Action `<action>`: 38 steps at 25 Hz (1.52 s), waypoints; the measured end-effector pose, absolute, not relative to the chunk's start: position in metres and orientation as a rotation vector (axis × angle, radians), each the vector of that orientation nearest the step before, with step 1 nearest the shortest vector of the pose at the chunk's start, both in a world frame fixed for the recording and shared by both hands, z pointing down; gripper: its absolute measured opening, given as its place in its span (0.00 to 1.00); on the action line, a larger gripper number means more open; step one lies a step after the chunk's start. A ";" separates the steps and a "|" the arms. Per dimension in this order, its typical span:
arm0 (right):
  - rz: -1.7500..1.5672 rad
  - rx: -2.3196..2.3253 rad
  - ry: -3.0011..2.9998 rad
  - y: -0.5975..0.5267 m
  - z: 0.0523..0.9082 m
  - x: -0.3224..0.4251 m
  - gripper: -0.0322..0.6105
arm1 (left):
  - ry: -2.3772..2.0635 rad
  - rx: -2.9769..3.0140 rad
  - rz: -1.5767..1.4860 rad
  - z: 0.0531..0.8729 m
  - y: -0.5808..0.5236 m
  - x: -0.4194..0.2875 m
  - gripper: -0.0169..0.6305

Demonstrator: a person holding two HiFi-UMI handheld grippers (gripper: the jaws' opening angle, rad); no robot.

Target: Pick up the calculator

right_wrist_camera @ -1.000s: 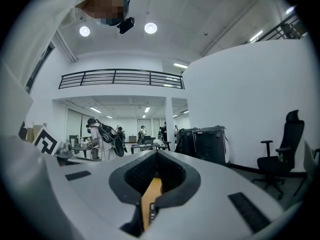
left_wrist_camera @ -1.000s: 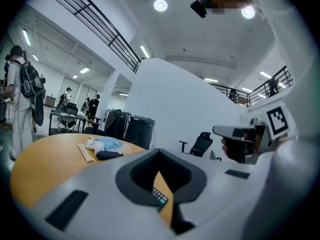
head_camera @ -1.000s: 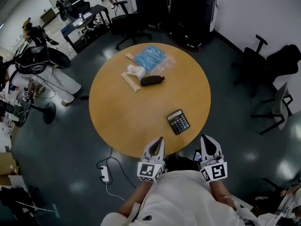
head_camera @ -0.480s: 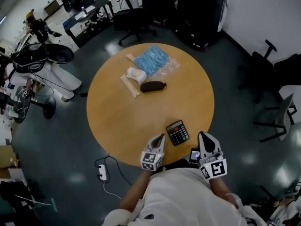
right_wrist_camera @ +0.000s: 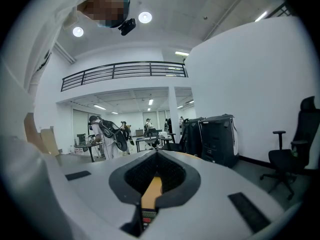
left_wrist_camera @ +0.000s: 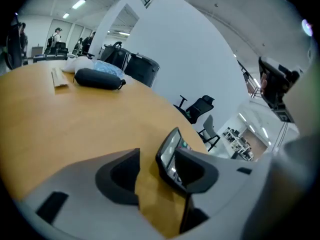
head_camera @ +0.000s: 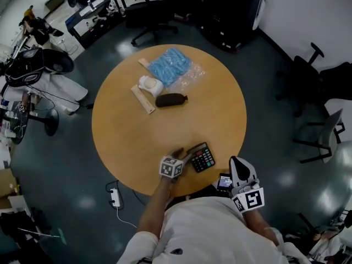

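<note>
Change: we are bringing the left gripper (head_camera: 182, 154) down from the near rim onto the table (head_camera: 126, 131), beside the calculator (head_camera: 202, 158), which is staying near that rim.
Left jaws: they are opening and standing spread. The calculator's left edge is sitting between them, close to the right jaw, not yet pinched.
Right gripper (head_camera: 237, 164): it is waiting off the table with its jaws pressed together and nothing in them.
Meaning: we are judging the grasp to be lined up, with closing and lifting still remaining.
Calculator: it is dark and slim with pale and red keys, and it is showing edge-on and tilted in the left gripper view.
</note>
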State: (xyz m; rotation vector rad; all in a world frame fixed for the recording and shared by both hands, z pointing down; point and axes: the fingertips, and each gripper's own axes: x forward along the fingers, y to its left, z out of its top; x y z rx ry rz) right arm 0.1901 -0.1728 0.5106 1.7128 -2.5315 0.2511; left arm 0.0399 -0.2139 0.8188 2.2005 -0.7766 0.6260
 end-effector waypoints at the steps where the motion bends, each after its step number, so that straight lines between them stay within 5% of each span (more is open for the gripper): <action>1: 0.257 1.721 -2.524 -0.173 0.511 0.194 0.07 | -0.750 2.192 0.625 0.822 -0.215 0.043 0.33; 6: 0.291 1.750 -2.489 -0.177 0.518 0.208 0.07 | -0.601 2.197 0.662 0.831 -0.210 0.068 0.32; 8: 0.296 1.750 -2.487 -0.178 0.519 0.208 0.07 | -0.586 2.194 0.662 0.829 -0.208 0.072 0.21; 23: 0.259 1.672 -2.560 -0.186 0.514 0.177 0.07 | -0.771 2.279 0.483 0.755 -0.187 0.055 0.10; 38: 0.155 1.602 -2.650 -0.176 0.488 0.115 0.07 | -1.690 2.462 0.344 0.531 -0.192 -0.038 0.10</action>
